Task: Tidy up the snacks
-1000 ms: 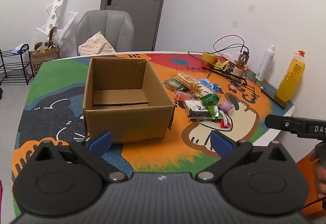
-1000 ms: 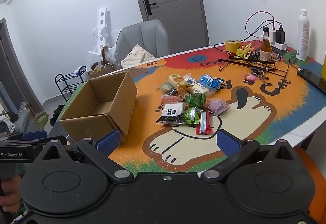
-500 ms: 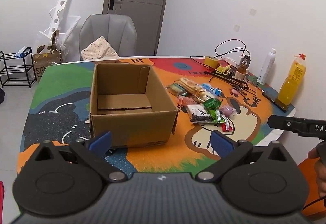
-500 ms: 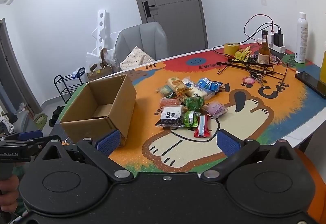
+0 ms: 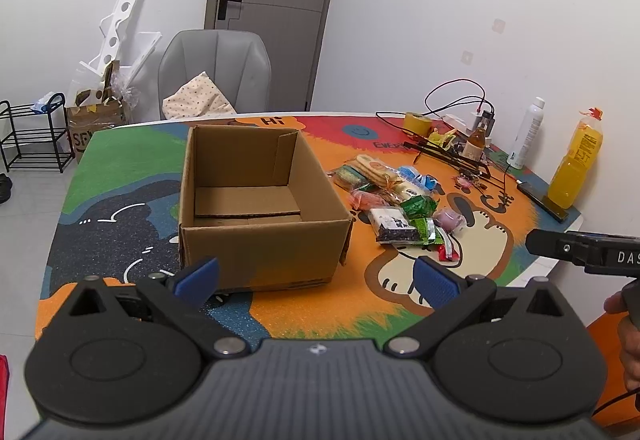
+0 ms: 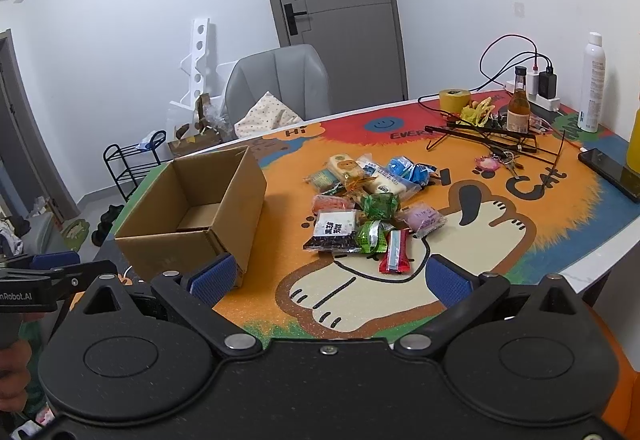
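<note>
We're at the start. Left tool (image 5: 316, 276) is wide open and empty, with the cardboard box (image 5: 260, 207) straight ahead, nothing in it. Right tool (image 6: 328, 280) is wide open and empty, snack pile (image 6: 368, 207) ahead on the counter (image 6: 500, 240). Next move: reach for the nearest packet.

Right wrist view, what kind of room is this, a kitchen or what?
Probably a room in a home used as a workspace, not a kitchen: a grey door, a padded chair, a shoe rack, and a table under a cartoon mat.
</note>
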### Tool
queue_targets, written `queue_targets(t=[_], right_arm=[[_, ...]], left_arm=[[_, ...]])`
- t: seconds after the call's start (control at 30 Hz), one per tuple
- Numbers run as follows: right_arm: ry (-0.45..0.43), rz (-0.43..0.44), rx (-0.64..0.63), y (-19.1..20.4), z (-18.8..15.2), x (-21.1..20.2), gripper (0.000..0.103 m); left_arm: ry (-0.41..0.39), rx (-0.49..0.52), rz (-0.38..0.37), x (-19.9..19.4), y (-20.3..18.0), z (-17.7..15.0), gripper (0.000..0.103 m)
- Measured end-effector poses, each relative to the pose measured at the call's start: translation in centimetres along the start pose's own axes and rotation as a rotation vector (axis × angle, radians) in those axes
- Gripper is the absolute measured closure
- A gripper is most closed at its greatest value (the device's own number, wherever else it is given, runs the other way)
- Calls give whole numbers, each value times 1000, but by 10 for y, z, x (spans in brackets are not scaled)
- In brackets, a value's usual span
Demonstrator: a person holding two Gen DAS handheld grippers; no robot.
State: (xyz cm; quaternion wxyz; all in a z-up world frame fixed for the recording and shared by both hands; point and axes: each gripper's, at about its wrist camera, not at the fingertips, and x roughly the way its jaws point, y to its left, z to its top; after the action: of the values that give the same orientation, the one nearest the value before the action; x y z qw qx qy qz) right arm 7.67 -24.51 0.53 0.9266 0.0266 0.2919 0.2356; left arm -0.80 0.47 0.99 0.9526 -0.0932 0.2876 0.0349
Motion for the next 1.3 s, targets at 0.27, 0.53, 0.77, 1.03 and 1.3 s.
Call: queue_targets(t=[0.27, 0.53, 0.77, 1.03, 1.3], right_arm=[[0, 0, 1, 1, 0, 0, 0], [-4, -3, -7, 2, 2, -2, 0], [-9, -11, -16, 1, 3, -2, 0], [-9, -4, -16, 1, 3, -3, 0], [-9, -6, -17, 2, 3, -3, 0]], left_arm=[[-1, 0, 1, -1, 0, 0, 0], [-3, -1, 1, 0, 1, 1, 0], [-4, 0, -1, -1, 1, 0, 0], [-5, 1, -1, -1, 3, 1, 0], [-6, 1, -1, -1, 2, 1, 0]])
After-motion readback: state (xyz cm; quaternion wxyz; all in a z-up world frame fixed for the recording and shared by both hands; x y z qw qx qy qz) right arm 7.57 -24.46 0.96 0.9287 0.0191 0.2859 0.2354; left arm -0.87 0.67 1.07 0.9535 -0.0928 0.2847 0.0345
